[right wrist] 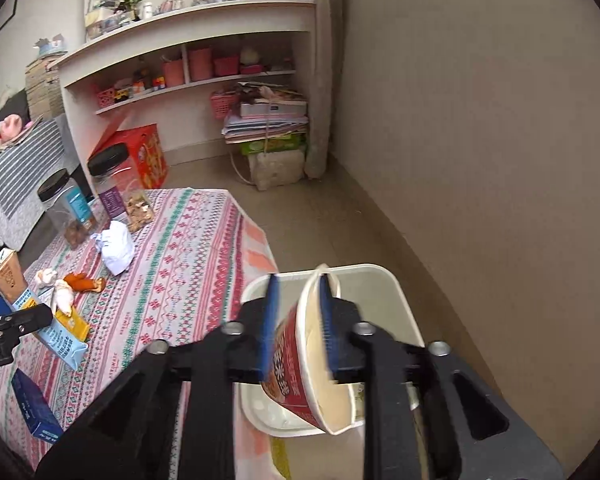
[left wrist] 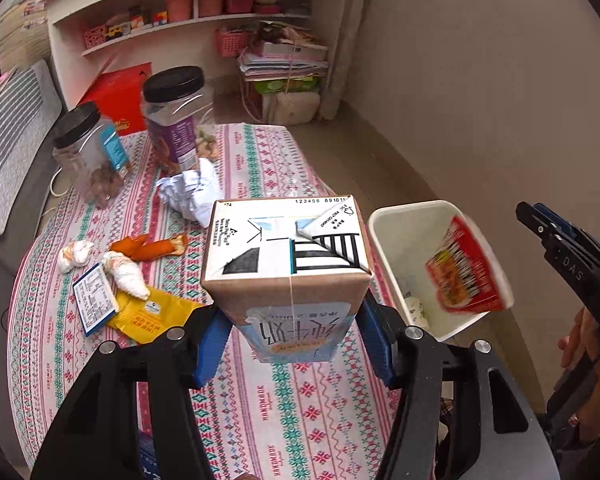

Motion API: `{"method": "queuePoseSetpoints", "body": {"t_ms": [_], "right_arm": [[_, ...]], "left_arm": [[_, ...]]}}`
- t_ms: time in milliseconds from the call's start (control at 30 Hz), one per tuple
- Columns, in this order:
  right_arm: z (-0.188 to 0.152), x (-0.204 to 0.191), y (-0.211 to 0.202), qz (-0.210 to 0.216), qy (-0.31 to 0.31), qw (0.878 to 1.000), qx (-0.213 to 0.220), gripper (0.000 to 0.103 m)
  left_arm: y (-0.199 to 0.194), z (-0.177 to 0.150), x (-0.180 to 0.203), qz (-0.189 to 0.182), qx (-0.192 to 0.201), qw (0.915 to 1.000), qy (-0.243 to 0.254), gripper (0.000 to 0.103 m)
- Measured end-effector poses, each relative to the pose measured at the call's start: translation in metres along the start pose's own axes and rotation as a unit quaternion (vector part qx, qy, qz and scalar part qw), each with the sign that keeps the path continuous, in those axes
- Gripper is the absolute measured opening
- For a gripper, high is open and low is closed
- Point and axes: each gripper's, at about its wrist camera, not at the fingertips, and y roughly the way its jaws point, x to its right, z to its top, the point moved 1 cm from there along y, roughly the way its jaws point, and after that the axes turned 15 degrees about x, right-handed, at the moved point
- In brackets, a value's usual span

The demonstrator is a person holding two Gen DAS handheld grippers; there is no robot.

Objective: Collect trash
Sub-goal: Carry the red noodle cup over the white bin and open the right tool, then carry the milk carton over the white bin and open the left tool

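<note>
Left wrist view
Left tongs: yours are clamped on the carton, one blue pad on each side of its lower body.
Carton: it stands up from the tongs, its printed flat end toward the camera, above the surface, just left of the bin.
Bin: white, off the surface's right edge, over the floor.
Cup: a red noodle cup, blurred, tilted inside the bin against its right wall.
Right tongs: black with a blue pad, right of the bin, a hand below them; from here you cannot tell their state.
Litter left of the bin: crumpled paper, orange peel, white tissue wads, a yellow wrapper.
Jars: two, black-lidded, at the surface's far left.

Right wrist view
Right tongs: yours stand apart, directly over the bin.
Cup: between the blue pads, tipped on its side with its mouth to the right; the left pad shows a gap from it, the right pad sits at its rim.
Left tongs: well left of the bin, over the surface, holding the carton.
Shelf: white, against the wall beyond the bin.
</note>
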Motion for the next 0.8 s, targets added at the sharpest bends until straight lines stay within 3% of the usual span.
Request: {"method": "queuePoseSetpoints", "body": {"t_ms": [33,100,200,267,633,800], "right_arm": [[0.001,0.005,-0.004,-0.012,0.002,1.0,0.007,0.072],[0.002,0.016,-0.009,-0.024,0.007,1.0,0.014,0.073],[0.001,0.032,-0.016,-0.05,0.025,0.998,0.019,0.09],[0.0,0.045,-0.022,-0.067,0.041,0.997,0.022,0.095],[-0.009,0.097,-0.038,-0.117,0.112,0.987,0.022,0.096],[-0.01,0.108,-0.043,-0.127,0.121,0.984,0.024,0.096]], "left_arm": [[0.001,0.001,0.009,-0.004,0.002,1.0,0.008,0.058],[0.006,0.004,0.026,-0.012,0.004,0.9997,0.019,0.058],[0.017,0.009,0.05,-0.027,0.004,0.9994,0.022,0.058],[0.024,0.011,0.064,-0.037,0.001,0.999,0.025,0.058],[0.062,0.034,0.144,-0.078,0.002,0.9955,0.054,0.058],[0.065,0.039,0.161,-0.083,0.005,0.995,0.055,0.06]]}}
